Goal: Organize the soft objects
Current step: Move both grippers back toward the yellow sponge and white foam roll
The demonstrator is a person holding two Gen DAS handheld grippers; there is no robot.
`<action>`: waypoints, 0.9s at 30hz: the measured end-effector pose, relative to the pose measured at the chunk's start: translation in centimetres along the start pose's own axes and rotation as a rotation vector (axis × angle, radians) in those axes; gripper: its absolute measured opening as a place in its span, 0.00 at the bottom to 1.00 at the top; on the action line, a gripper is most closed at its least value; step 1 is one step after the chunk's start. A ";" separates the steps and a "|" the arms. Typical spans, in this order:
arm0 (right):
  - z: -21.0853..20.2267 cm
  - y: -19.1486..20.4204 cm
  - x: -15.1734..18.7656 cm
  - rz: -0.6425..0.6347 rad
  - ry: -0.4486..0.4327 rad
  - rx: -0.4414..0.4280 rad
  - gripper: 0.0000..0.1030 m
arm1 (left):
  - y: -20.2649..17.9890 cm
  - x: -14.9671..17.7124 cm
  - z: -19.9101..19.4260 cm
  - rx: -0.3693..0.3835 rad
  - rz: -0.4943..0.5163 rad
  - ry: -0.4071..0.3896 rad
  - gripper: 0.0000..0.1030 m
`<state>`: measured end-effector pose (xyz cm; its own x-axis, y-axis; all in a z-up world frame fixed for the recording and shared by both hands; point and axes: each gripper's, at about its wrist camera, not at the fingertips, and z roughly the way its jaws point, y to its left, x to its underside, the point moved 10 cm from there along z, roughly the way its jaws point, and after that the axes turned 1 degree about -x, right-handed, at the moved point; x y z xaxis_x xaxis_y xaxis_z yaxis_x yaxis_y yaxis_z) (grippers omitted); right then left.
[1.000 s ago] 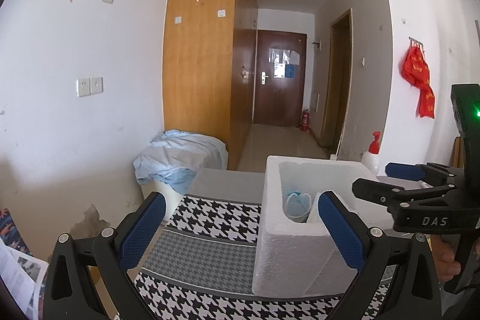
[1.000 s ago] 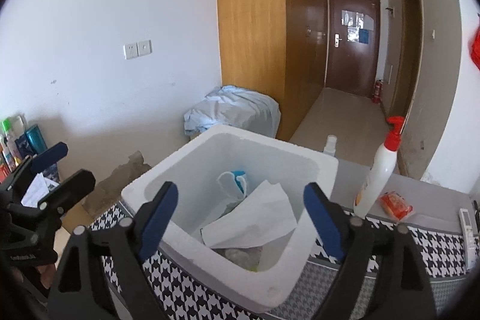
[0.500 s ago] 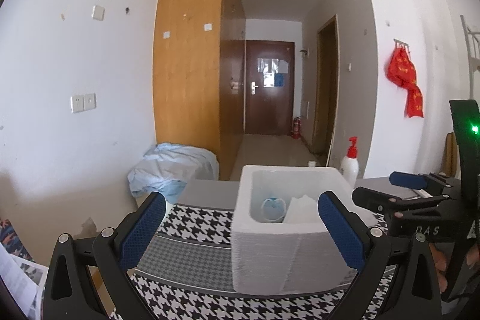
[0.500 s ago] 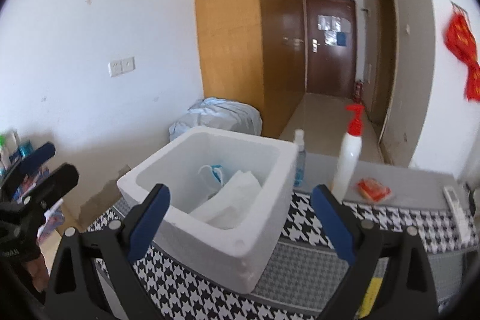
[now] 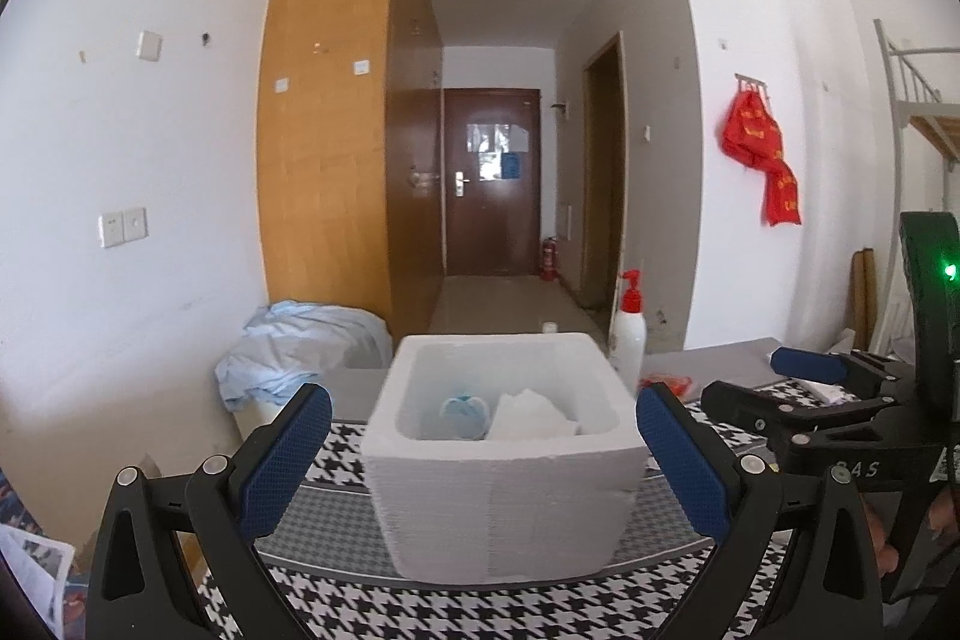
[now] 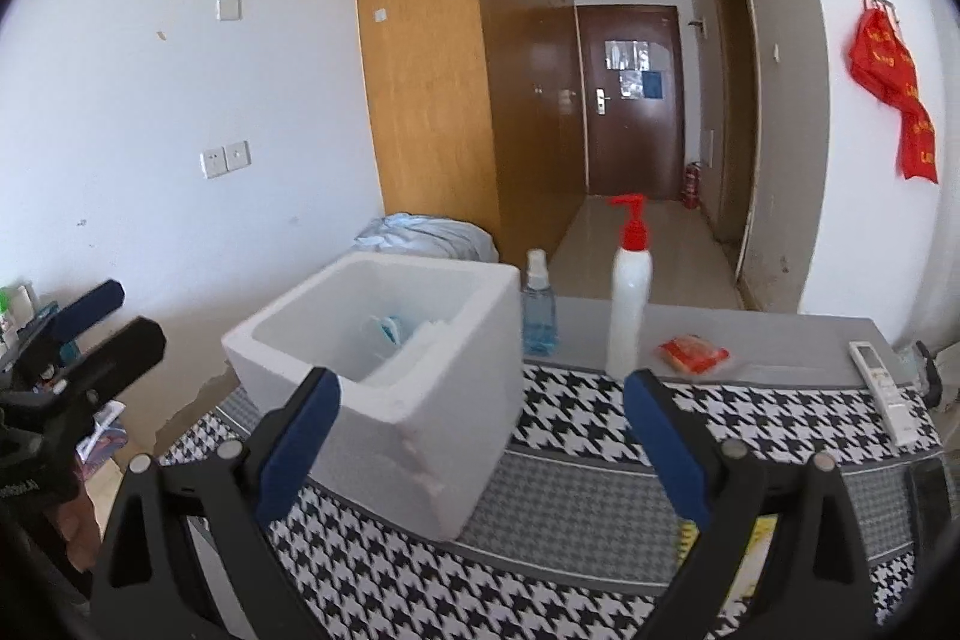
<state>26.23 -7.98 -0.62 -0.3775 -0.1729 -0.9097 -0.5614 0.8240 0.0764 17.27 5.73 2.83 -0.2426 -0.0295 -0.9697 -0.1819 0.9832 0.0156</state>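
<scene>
A white foam box (image 5: 501, 466) (image 6: 390, 388) stands on a houndstooth cloth (image 5: 468, 604) (image 6: 576, 496). Inside it lie a white folded cloth (image 5: 531, 415) (image 6: 429, 331) and a blue and white soft item (image 5: 462, 409) (image 6: 384, 328). My left gripper (image 5: 483, 463) is open, held back from the box's near wall with nothing between its fingers. My right gripper (image 6: 480, 445) is open and empty too, off the box's right front corner. Each gripper shows at the edge of the other's view: the right gripper (image 5: 774, 388) and the left gripper (image 6: 114, 316).
Behind the box stand a white pump bottle with a red top (image 6: 627, 298) (image 5: 630, 334) and a blue spray bottle (image 6: 539, 304). An orange packet (image 6: 693, 353) and a remote (image 6: 882, 391) lie on the grey table top. A heap of pale blue fabric (image 5: 300, 346) sits by the wardrobe.
Both grippers have drawn back and away from the foam box, which now sits farther off and lower in both views. The bottles, packet and remote have come into the right wrist view.
</scene>
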 end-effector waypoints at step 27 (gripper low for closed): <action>-5.2 -8.6 2.8 0.064 -0.057 0.273 0.94 | -8.6 1.0 1.0 0.184 0.070 0.026 0.99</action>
<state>26.21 -18.35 -1.70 -0.3594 -0.0919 -0.9286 -0.3162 0.9483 0.0286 19.59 -2.60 1.44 -0.2736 0.0376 -0.9611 0.0126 0.9993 0.0356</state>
